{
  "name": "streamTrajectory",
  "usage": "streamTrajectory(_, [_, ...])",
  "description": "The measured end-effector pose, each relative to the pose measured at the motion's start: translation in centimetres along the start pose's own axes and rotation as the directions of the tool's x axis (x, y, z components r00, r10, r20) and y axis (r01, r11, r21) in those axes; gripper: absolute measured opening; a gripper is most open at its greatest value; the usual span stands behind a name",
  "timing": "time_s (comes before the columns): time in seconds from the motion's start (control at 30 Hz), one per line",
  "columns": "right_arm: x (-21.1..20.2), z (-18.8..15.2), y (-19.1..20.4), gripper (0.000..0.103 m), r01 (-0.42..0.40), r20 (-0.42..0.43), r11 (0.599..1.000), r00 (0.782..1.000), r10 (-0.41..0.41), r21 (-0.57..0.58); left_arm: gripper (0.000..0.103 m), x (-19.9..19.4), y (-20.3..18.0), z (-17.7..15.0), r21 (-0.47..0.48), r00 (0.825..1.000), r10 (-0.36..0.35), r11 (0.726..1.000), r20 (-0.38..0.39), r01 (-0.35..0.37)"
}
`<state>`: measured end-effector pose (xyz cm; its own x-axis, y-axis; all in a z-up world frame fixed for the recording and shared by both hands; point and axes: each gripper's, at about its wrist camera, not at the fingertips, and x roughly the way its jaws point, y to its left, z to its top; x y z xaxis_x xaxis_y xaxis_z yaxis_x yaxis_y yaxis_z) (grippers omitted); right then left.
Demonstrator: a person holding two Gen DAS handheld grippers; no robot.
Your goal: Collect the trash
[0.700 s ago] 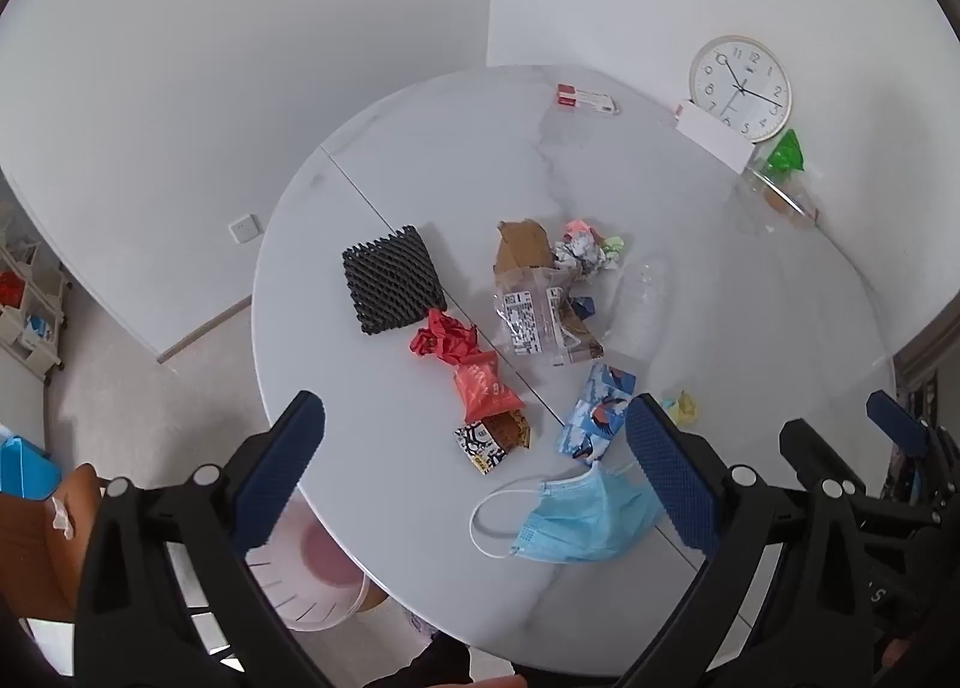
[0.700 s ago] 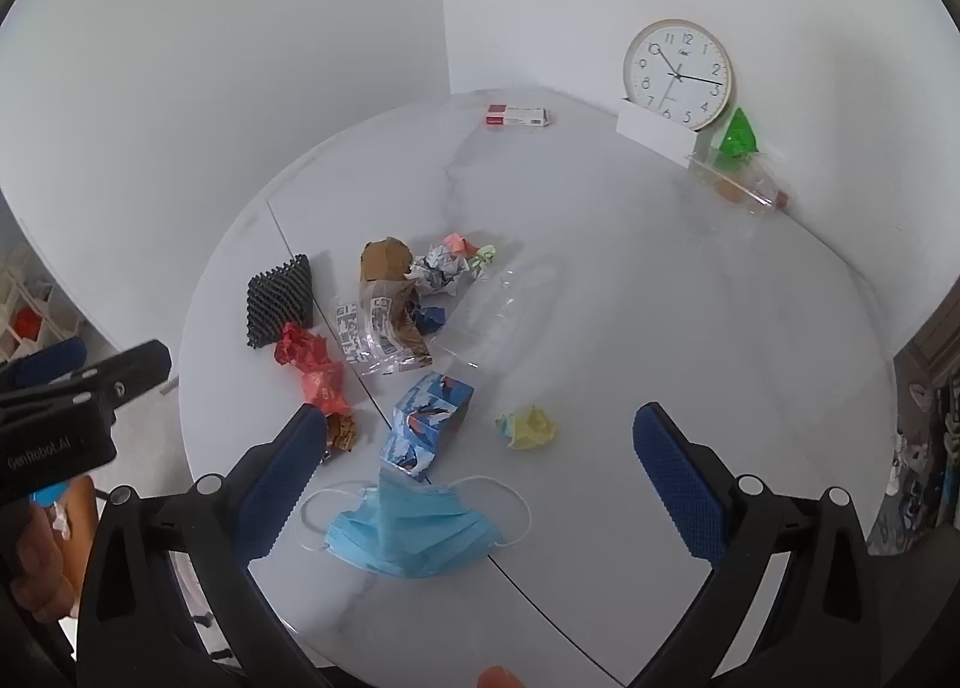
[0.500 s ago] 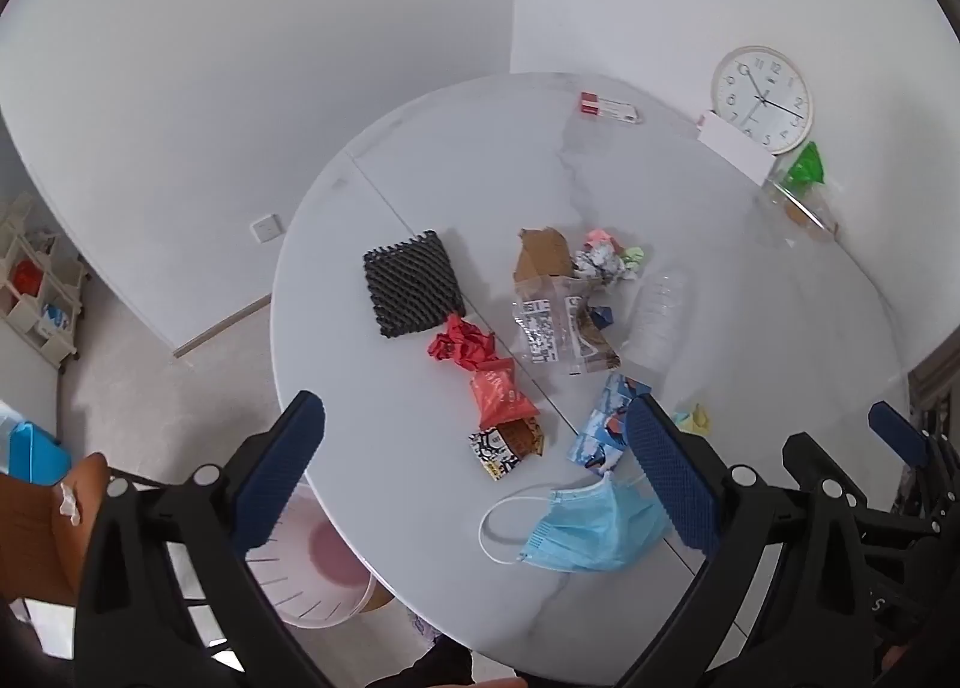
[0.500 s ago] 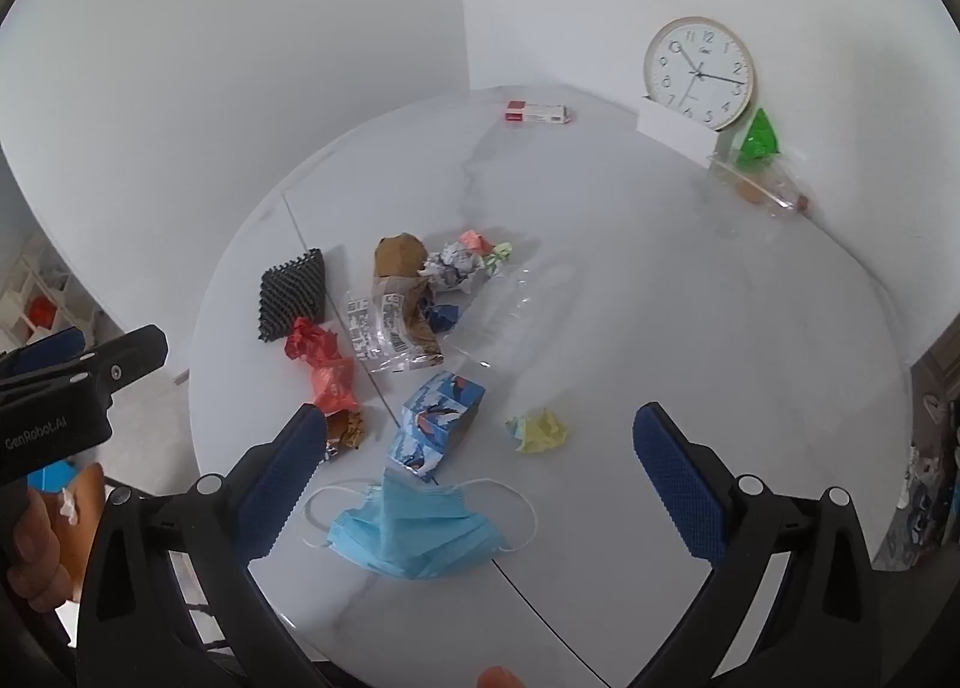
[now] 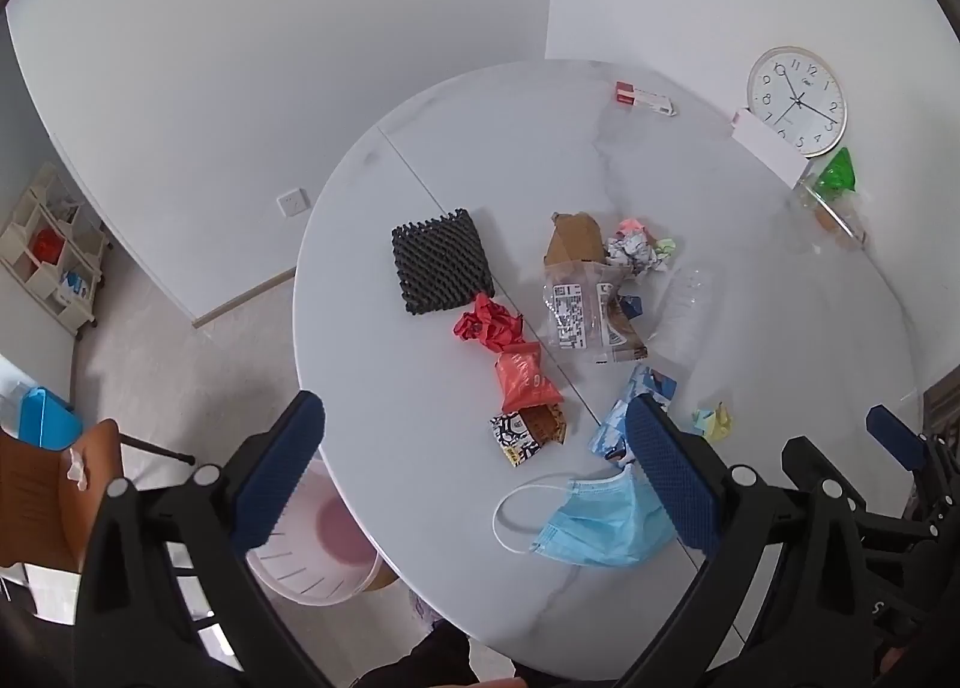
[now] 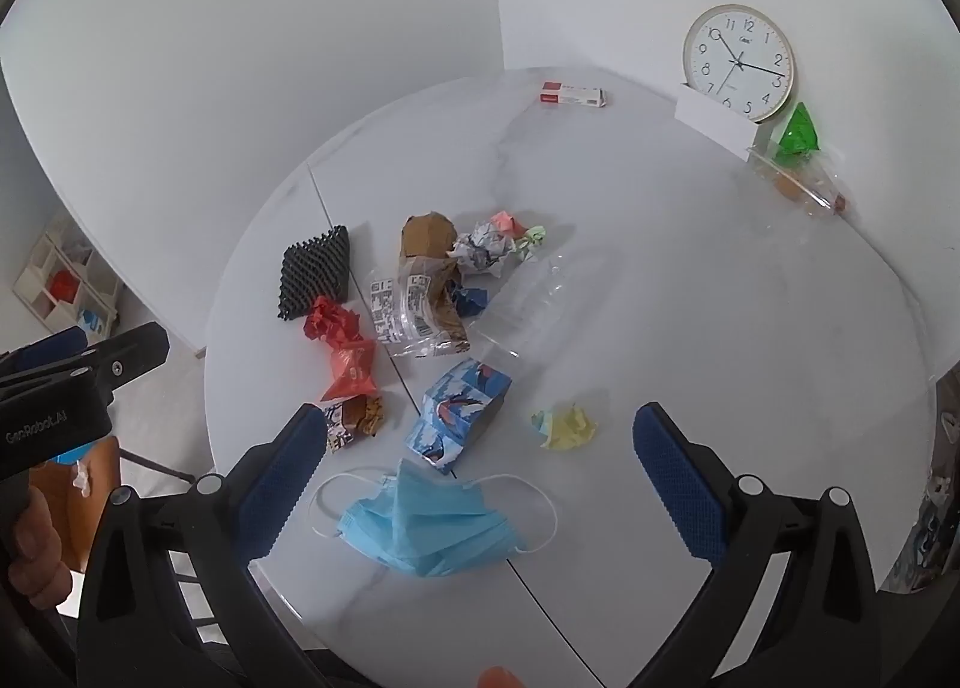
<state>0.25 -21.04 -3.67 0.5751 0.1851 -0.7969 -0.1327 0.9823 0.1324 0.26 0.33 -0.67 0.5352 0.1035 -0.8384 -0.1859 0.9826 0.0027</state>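
Trash lies scattered on a round white table (image 5: 420, 418) (image 6: 750, 358). A blue face mask (image 5: 600, 526) (image 6: 432, 526) lies nearest. Beyond it are a blue printed wrapper (image 6: 459, 415), a yellow paper ball (image 6: 564, 427), red wrappers (image 5: 510, 352) (image 6: 339, 340), a clear plastic bag with labels (image 6: 414, 310), a crushed clear bottle (image 6: 540, 298), brown paper (image 5: 573, 238) and a black foam mesh (image 5: 441, 262) (image 6: 315, 280). My left gripper (image 5: 474, 466) is open and empty above the table's near left edge. My right gripper (image 6: 480, 466) is open and empty above the mask.
A wall clock (image 6: 741, 63) leans at the back right behind a white card, with a green-topped clear bag (image 6: 798, 159) beside it. A red-and-white box (image 6: 573, 93) lies at the far edge. A pink-and-white bin (image 5: 318, 544) stands on the floor below the table's left edge.
Both views have shifted so the table and trash sit further right and lower in frame. Both grippers stay open and empty. No trash has moved.
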Motion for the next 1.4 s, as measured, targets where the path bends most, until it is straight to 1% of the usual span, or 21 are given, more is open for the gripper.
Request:
streamTrajectory(0.47, [-0.1, 0.1, 0.8, 0.101, -0.017, -0.021, 0.999, 1.000, 0.016, -0.036, 0.096, 0.5, 0.5, -0.8, -0.019, 0.999, 0.019, 1.000, -0.039, -0.019])
streamTrajectory(1.4, [0.1, -0.1, 1.1, 0.101, -0.029, -0.031, 0.998, 0.999, 0.028, -0.051, 0.096, 0.7, 1.2, -1.3, -0.028, 0.998, 0.032, 0.999, -0.057, -0.034])
